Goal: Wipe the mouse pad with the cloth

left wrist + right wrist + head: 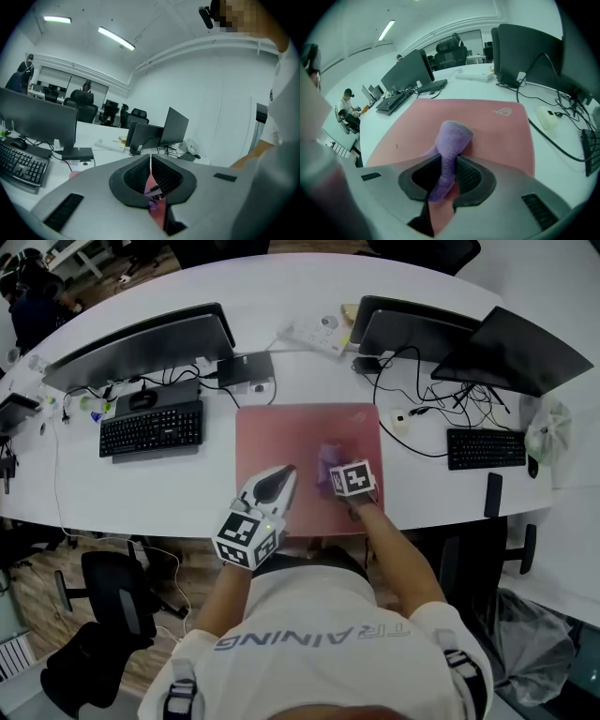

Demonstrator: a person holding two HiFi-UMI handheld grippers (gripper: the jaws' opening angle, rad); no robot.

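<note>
A pink mouse pad (281, 432) lies on the white desk in front of me, also filling the right gripper view as the pad (487, 126). My right gripper (339, 486) is shut on a purple cloth (451, 145), which presses down on the pad's right half; in the head view the cloth (329, 459) shows just beyond the gripper. My left gripper (277, 486) hovers at the pad's near left edge, its jaws shut together with nothing between them (151, 180).
A keyboard (150, 427) and monitor (141, 348) stand to the left of the pad. A power strip (314, 332), two more monitors (412, 329), cables, a white mouse (399, 420) and a second keyboard (486, 448) lie behind and right.
</note>
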